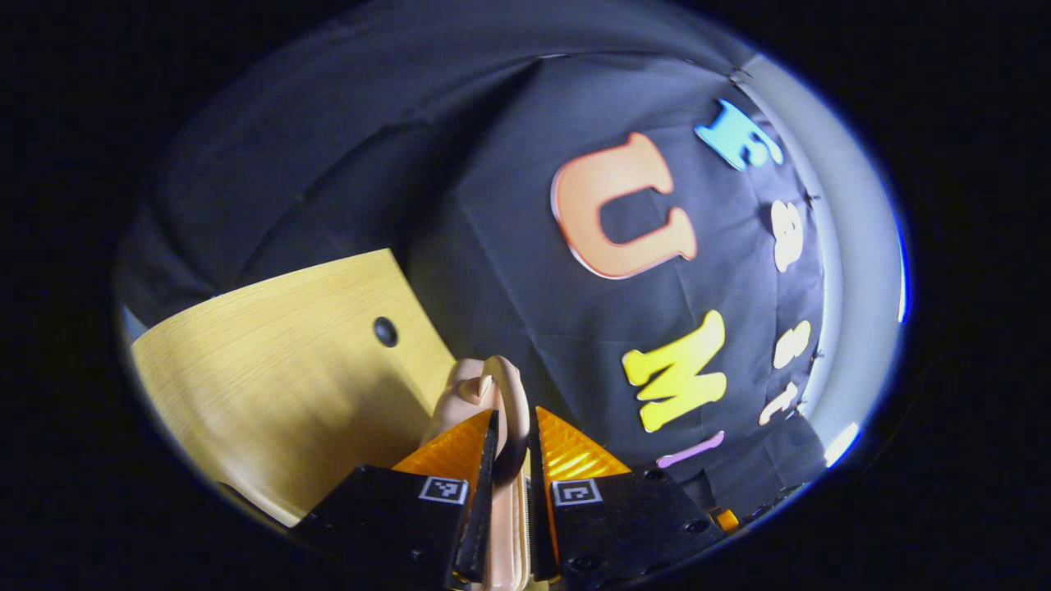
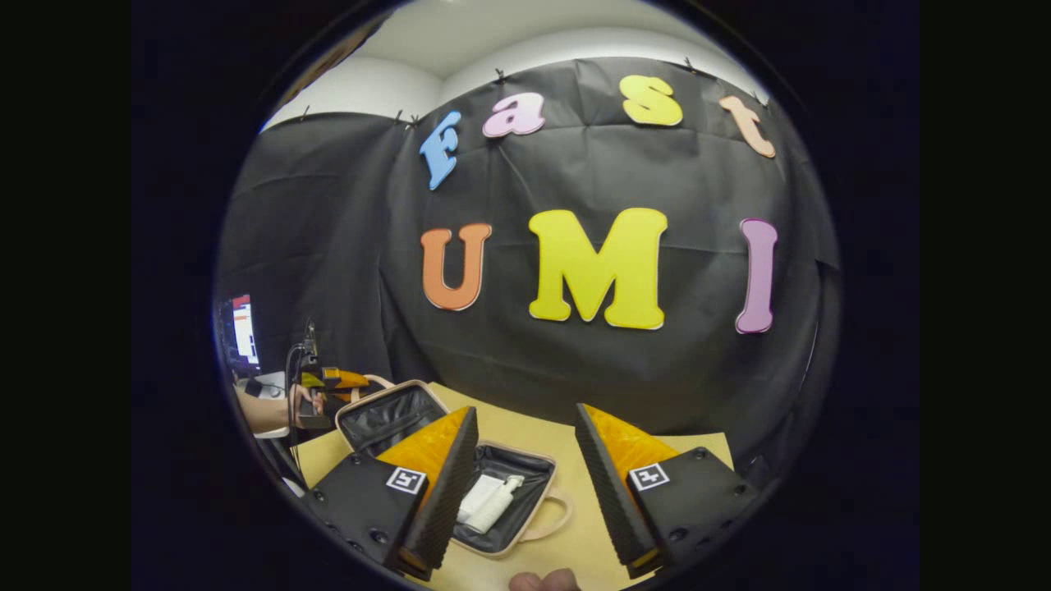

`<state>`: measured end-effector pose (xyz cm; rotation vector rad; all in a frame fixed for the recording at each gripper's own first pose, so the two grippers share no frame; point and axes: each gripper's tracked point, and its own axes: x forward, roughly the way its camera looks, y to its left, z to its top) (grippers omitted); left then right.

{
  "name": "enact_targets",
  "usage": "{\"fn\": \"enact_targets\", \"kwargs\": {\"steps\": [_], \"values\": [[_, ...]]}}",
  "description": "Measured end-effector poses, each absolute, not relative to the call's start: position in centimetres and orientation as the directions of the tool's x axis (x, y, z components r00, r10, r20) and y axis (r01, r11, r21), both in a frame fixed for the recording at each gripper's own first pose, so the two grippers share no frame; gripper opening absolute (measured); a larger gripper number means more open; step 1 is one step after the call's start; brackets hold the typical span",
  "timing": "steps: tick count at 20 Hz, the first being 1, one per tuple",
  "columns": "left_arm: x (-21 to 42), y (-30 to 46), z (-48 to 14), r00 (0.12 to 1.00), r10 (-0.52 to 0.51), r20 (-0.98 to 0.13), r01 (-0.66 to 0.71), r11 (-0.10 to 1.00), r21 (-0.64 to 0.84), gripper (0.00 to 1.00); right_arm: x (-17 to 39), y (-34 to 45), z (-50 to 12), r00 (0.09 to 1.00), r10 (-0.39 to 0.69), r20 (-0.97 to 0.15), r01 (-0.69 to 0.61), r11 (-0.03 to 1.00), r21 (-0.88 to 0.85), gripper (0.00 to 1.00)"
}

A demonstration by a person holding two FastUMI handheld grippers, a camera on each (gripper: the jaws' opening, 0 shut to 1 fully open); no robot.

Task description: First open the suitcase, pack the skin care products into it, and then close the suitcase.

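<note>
In the right gripper view a small beige suitcase (image 2: pixel 538 468) lies open on the wooden table (image 2: pixel 566 533). Its dark-lined lid (image 2: pixel 386 417) stands raised at the far left, and white skin care bottles (image 2: pixel 491 501) lie in the base. A hand (image 2: pixel 271 410) holds my left gripper (image 2: pixel 328 380) at the lid's top edge. The left gripper view shows my left gripper (image 1: pixel 513 419) shut on the suitcase's beige handle (image 1: pixel 502 390), which loops up between the fingers. My right gripper (image 2: pixel 525 410) hangs open above the table, to the right of the base, holding nothing.
The tabletop (image 1: pixel 271 369) with a dark round hole (image 1: pixel 385 332) lies to the left of my left gripper. A lit monitor (image 2: pixel 244 328) stands beyond the table's left end. The suitcase's second handle (image 2: pixel 552 513) lies flat on the table.
</note>
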<state>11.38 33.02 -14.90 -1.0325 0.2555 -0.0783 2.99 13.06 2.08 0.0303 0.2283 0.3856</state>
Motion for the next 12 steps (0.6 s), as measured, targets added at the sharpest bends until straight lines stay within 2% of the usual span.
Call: {"fn": "enact_targets", "kwargs": {"steps": [2, 6, 7, 8, 12], "values": [[11.9, 29.4, -12.1, 0.968, -0.204, -0.148, -0.006, 0.570, -0.822, 0.20, 2.2, 11.1, 2.6, 0.913, 0.355, -0.199, -0.349, 0.935, 0.067, 0.72], [12.3, 21.7, -8.6, 0.954, -0.267, -0.139, 0.067, 0.640, -0.765, 0.21, 0.5, 6.7, 3.8, 0.945, 0.285, -0.157, -0.283, 0.958, 0.037, 0.71], [12.3, 19.6, -8.5, 0.949, -0.277, -0.151, 0.078, 0.669, -0.739, 0.12, 0.2, 5.6, 3.9, 0.955, 0.255, -0.149, -0.256, 0.967, 0.014, 0.71], [12.3, 17.7, -8.7, 0.946, -0.273, -0.172, 0.074, 0.704, -0.707, 0.20, -0.3, 4.8, 4.2, 0.963, 0.232, -0.139, -0.235, 0.972, -0.001, 0.72], [12.5, 10.5, -9.1, 0.939, -0.228, -0.258, 0.070, 0.860, -0.505, 0.18, -1.7, 2.5, 5.0, 0.979, 0.180, -0.099, -0.183, 0.983, -0.027, 0.71]]}}
